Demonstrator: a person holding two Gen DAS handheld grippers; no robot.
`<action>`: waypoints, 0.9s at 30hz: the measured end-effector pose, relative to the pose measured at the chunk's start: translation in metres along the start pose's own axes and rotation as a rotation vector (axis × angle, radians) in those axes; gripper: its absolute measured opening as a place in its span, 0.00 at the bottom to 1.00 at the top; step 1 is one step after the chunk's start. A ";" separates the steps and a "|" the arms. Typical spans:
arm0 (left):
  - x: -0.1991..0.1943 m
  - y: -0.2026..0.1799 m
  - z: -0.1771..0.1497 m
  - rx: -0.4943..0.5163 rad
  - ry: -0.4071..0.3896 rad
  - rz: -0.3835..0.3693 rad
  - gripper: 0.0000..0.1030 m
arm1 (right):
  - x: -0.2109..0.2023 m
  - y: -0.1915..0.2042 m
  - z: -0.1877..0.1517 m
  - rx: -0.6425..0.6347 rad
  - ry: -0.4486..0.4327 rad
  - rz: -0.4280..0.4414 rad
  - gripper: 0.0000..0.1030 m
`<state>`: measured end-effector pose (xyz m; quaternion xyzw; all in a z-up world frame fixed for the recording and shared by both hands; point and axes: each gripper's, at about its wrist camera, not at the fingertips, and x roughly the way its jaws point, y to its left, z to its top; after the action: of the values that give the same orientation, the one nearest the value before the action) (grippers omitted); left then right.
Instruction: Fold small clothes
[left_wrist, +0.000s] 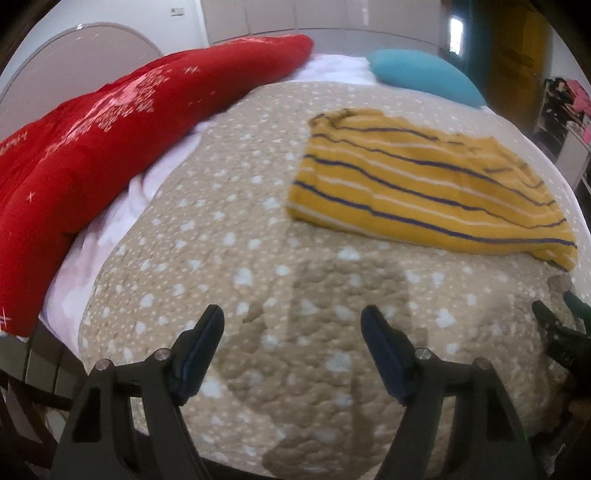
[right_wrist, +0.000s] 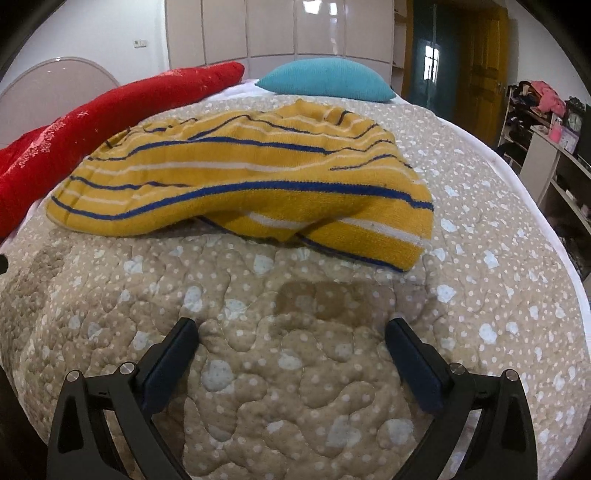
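Striped garment (right_wrist: 243, 184) lies folded on the bed's quilt (right_wrist: 295, 369), near a red pillow (right_wrist: 110, 122). Left claw (left_wrist: 293, 328) and right claw (right_wrist: 291, 332) hang spread over bare quilt, gripping nothing.

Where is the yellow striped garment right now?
The yellow striped garment lies on the beige quilt, ahead of both open tools, between the red pillow and teal pillow.
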<state>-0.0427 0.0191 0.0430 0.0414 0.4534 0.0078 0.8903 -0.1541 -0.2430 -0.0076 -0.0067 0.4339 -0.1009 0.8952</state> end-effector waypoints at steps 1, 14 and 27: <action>0.001 0.008 -0.004 -0.019 0.005 -0.005 0.74 | 0.000 0.001 0.001 0.003 0.003 -0.009 1.00; 0.017 0.035 -0.018 -0.110 0.046 -0.062 0.73 | 0.003 0.006 0.003 0.016 0.007 -0.066 1.00; 0.016 0.026 -0.019 -0.091 0.050 -0.065 0.74 | -0.001 0.008 -0.003 0.019 -0.015 -0.074 1.00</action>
<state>-0.0479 0.0470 0.0206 -0.0142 0.4758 0.0006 0.8794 -0.1557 -0.2348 -0.0098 -0.0152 0.4256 -0.1381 0.8942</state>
